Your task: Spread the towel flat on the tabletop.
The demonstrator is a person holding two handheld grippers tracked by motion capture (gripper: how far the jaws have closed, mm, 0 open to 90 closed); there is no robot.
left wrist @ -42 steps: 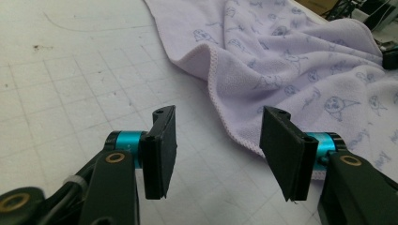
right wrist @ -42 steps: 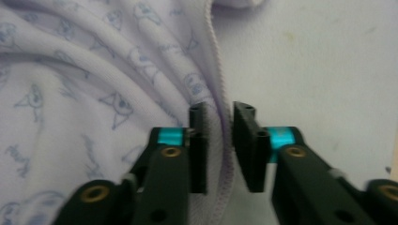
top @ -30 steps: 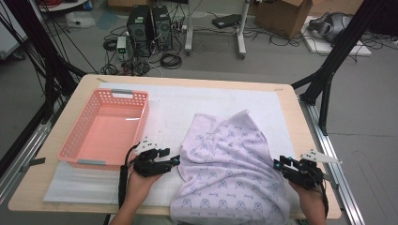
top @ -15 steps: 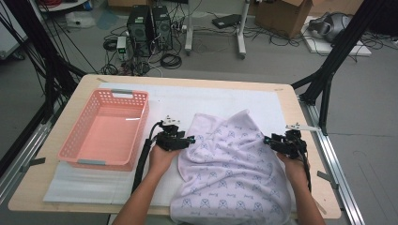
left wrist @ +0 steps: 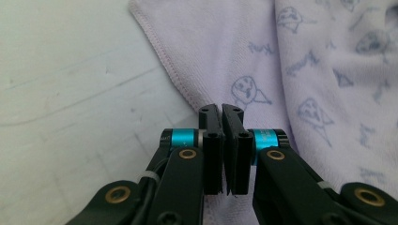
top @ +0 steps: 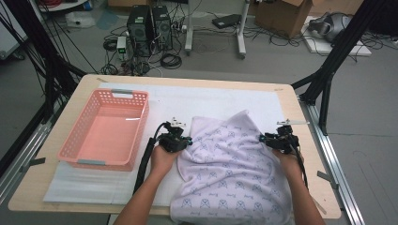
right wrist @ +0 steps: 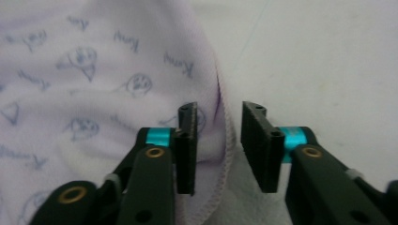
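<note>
The pale lilac terry towel printed with small blue cartoon faces lies rumpled on the white foam sheet covering the wooden table, its near end hanging over the table's front edge. The left claw sits at the towel's left hem; its jaws have just been closing and now stand clenched together on that stitched edge. The right claw is at the towel's right hem, its jaws closing but apart, the hem between them and no pad pressing it. A pink plastic lattice basket stands to the left
</note>
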